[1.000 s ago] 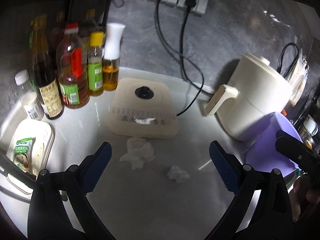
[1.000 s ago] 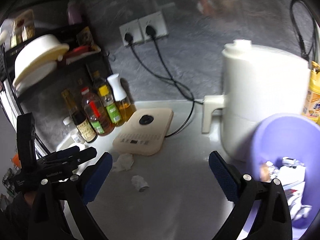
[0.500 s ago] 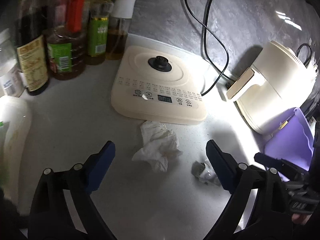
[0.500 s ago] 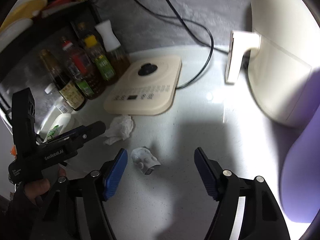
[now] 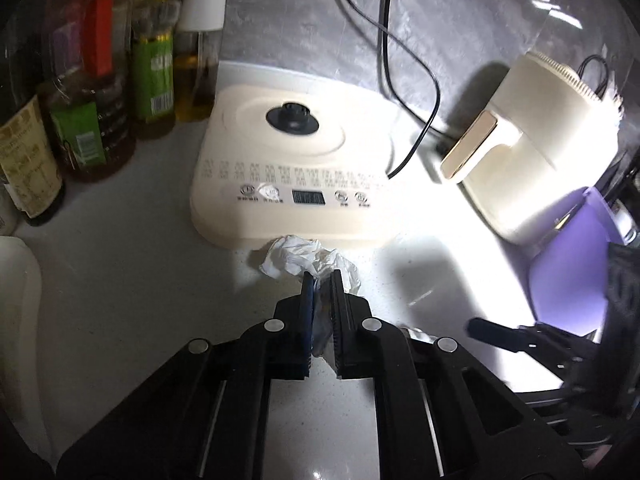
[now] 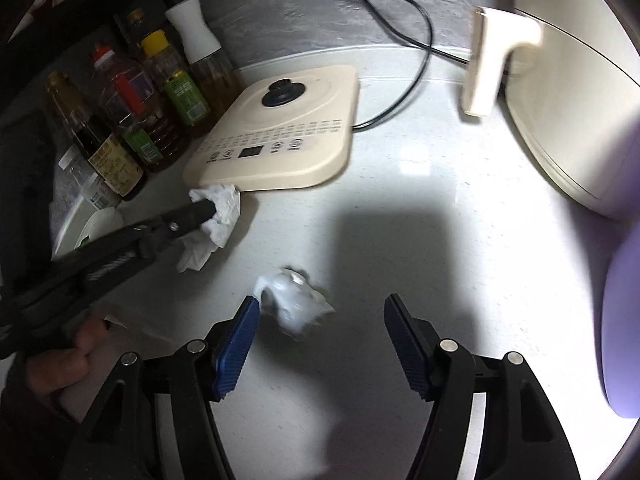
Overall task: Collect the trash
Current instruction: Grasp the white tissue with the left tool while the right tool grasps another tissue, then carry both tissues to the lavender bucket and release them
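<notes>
My left gripper is shut on a crumpled white tissue that lies on the white counter just in front of the cream induction cooker. The same tissue shows in the right wrist view with the left gripper clamped on it. My right gripper is open, low over the counter, with a smaller crumpled paper wad between its fingertips, nearer the left finger. The purple bin stands at the right.
Several oil and sauce bottles stand at the back left. A cream air fryer with a handle stands at the back right, its black cord trailing across the wall. A white tray lies at the left edge.
My left gripper moved forward and down onto the large tissue and shut on it. My right gripper dropped closer to the small wad, which now lies between its open fingers.
</notes>
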A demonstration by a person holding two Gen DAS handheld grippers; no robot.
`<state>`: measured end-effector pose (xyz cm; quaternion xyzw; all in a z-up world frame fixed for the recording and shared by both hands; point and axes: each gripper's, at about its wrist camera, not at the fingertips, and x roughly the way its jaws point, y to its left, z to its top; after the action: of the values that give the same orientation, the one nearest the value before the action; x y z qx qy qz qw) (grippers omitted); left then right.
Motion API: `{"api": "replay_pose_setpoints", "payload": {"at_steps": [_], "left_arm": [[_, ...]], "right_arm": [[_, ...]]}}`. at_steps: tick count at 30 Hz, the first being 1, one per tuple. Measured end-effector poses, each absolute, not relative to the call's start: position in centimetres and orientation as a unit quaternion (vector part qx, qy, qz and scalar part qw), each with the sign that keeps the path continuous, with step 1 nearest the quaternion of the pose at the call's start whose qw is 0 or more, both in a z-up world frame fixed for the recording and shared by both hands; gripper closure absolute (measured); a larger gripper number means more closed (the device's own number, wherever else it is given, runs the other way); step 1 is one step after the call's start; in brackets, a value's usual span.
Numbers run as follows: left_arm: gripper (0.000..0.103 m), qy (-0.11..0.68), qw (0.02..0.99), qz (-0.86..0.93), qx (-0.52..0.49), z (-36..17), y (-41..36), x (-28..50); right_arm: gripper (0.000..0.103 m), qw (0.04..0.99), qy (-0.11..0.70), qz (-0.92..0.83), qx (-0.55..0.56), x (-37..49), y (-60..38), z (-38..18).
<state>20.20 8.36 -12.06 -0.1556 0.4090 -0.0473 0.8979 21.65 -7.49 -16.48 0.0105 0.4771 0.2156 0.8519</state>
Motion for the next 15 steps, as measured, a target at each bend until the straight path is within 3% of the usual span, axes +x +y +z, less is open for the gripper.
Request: {"api": "replay_pose_setpoints", "payload": {"at_steps": [3, 4, 5, 15], "left_arm": [[0.094, 0.403, 0.900, -0.051, -0.157, -11.2, 8.9, 19.6], [0.094, 0.398, 0.903, -0.051, -0.154, -10.9, 8.9, 19.4], [0.094, 0.395, 0.905, -0.052, -0.152, -10.6, 9.0, 19.2], [0.094, 0.368, 0.913, -0.042, -0.169, -8.4, 8.7, 18.2]], "right_arm": [[0.043, 0.848, 0.483, 0.221, -0.004, 21.7, -6.2, -17.2], [0.065, 0.844, 0.489, 0.221, -0.011, 21.9, -5.7, -17.6], [0.077, 0.845, 0.488, 0.217, -0.022, 21.8, -5.4, -17.6], [0.079, 0.865, 0.442, 0.234, -0.037, 20.4, -6.0, -14.1]]}}
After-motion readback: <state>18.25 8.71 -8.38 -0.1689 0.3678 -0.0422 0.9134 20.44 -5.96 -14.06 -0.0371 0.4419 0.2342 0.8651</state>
